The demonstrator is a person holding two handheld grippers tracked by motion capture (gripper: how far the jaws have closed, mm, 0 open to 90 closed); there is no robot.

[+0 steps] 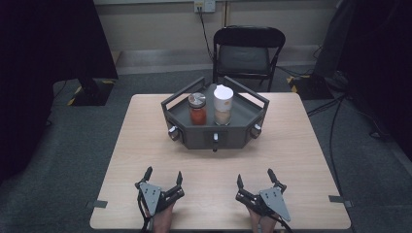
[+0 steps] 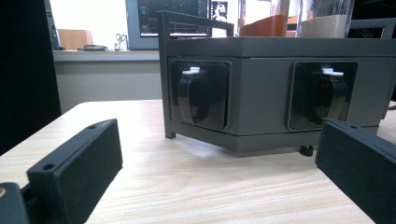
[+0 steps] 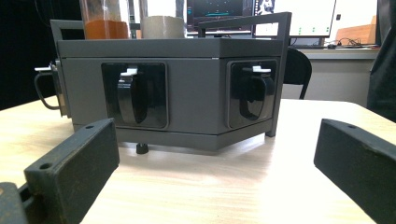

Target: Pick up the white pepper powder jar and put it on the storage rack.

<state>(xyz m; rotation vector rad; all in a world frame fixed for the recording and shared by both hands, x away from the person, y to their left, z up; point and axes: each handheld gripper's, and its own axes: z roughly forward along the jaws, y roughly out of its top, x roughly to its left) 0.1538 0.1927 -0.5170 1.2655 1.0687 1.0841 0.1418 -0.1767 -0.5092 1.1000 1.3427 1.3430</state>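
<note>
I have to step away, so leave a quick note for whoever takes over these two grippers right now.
Left gripper: open, holding nothing, near table edge.
Right gripper: open, holding nothing, near table edge.
Grey rack: mid-table, ahead of both, untouched.
On it: red-filled jar and white-lidded jar, upright, side by side.
Handles on its front faces sit flush.
Done: nothing visible.
Left: everything, probably starting with a reach to the rack.

Dim room, dark edges, perhaps soft focus

A pale wood-grain desk carries a dark grey angular rack near the middle of its far edge, standing on small feet. Grey tape tabs mark both near corners.
</note>
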